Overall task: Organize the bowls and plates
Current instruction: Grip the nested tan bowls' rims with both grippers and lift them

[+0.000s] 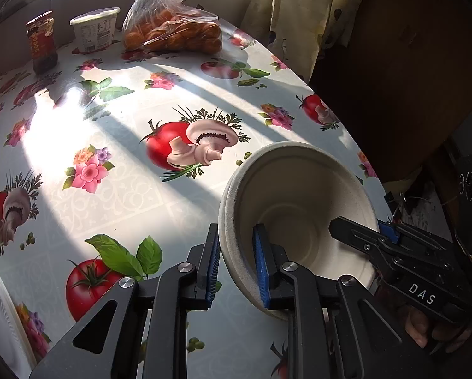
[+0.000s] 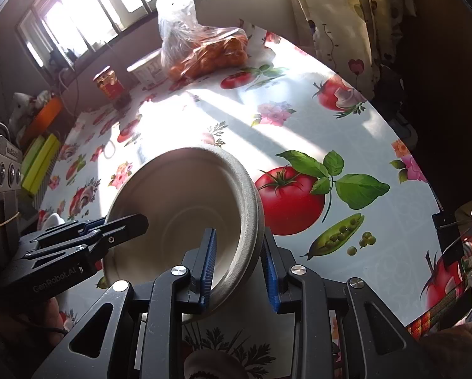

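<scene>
A barred window throws sun across the round worktop, covered in a tomato-and-mushroom print oilcloth. At its far edge sit a bag of oranges, a tub and a jar. Nearer, the pulp bowl is tilted, the left tool and right tool clamped on opposite rims.

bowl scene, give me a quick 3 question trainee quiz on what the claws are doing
1. True or false: both claws grip the same bowl.
2. Which stands nearest the jar: A) tub B) bag of oranges C) bowl?
3. What does the left claw pinch?

Key:
1. True; the right claw clamps the opposite rim.
2. A, the tub.
3. The bowl's rim, one pad inside, one outside.
</scene>
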